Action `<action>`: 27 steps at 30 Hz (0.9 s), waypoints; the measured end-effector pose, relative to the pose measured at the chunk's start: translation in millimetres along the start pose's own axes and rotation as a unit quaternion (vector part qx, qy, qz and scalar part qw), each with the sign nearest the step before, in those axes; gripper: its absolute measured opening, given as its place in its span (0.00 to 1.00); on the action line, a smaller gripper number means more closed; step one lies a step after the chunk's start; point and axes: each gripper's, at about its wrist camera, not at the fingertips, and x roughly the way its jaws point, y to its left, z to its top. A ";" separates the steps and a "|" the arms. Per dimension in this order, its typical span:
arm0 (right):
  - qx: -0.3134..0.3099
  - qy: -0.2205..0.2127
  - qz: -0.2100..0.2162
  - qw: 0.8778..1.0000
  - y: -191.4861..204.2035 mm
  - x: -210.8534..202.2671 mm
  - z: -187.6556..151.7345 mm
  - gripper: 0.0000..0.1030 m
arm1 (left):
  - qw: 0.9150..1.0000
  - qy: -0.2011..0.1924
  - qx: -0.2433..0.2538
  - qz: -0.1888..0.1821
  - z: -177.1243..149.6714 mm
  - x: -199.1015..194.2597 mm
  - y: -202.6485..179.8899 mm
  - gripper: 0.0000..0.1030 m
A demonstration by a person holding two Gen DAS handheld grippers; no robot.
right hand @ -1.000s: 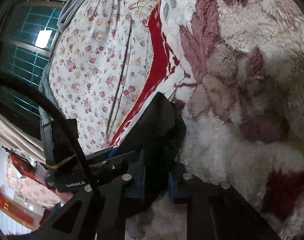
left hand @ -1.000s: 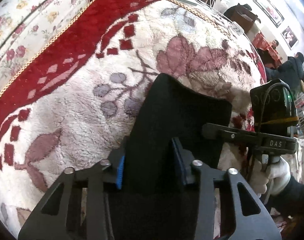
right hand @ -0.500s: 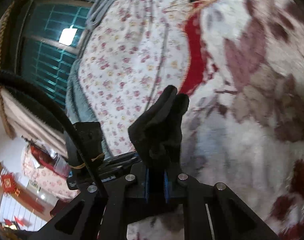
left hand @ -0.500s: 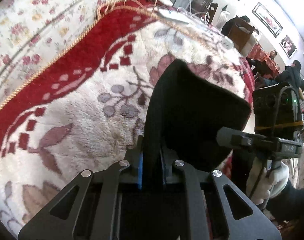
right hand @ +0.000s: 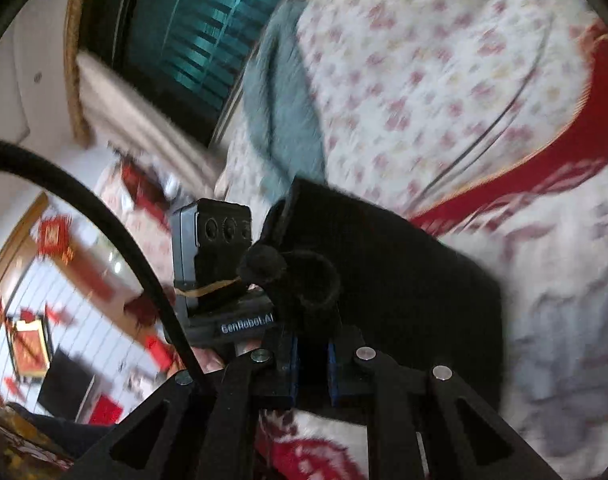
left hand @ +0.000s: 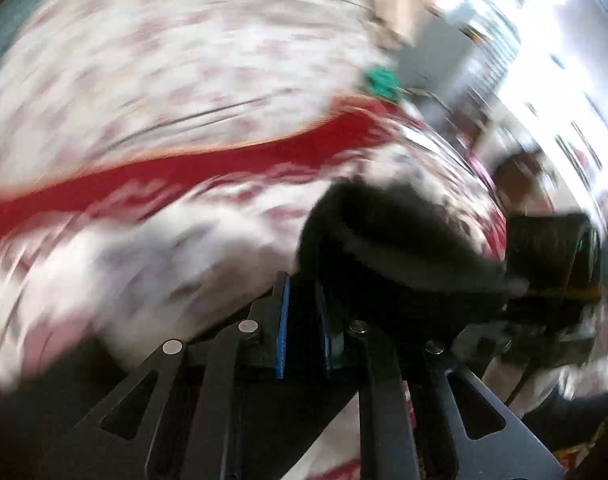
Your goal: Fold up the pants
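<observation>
The black pants (left hand: pixel 387 248) are lifted off the fluffy cream and red blanket (left hand: pixel 152 240). My left gripper (left hand: pixel 302 292) is shut on one edge of the black fabric, which stretches right toward the other gripper's body. In the right wrist view the pants (right hand: pixel 383 280) hang as a wide black panel. My right gripper (right hand: pixel 309 344) is shut on a bunched edge of them. The left gripper's camera block (right hand: pixel 212 248) is close on the left. Both views are motion-blurred.
A flowered sheet (right hand: pixel 423 80) covers the bed beyond the blanket's red border (left hand: pixel 184 172). A grey-blue cloth (right hand: pixel 288 120) lies by a dark window (right hand: pixel 184 32). A green item (left hand: pixel 381 80) and room furniture are at the far end.
Both grippers closed on the pants' edge a second ago, then lifted it. They have swung up and away with the fabric, and the views now tilt toward the sheet and room.
</observation>
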 end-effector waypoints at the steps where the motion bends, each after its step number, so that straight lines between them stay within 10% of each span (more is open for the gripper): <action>1: 0.003 0.021 -0.001 1.000 -0.8 20.5 -8.1 0.10 | 1.000 -0.005 -0.022 0.011 -9.5 -9.6 13.5 0.11; 7: 0.029 0.084 -0.060 0.994 -26.5 112.5 -41.2 0.16 | 0.981 -0.050 -0.155 0.105 -67.0 -65.9 80.1 0.12; 11: 0.029 0.087 0.001 0.996 -16.6 97.8 -28.5 0.49 | 0.979 -0.072 -0.155 0.112 -80.6 -84.4 71.9 0.30; 14: 0.021 0.069 -0.010 0.997 -10.8 67.0 -17.9 0.49 | 0.980 -0.087 -0.155 0.091 -81.7 -89.3 58.9 0.59; 27: 0.009 0.005 -0.196 0.981 -40.1 16.3 -3.7 0.49 | 0.980 -0.046 -0.126 0.148 -79.2 -30.4 17.6 0.59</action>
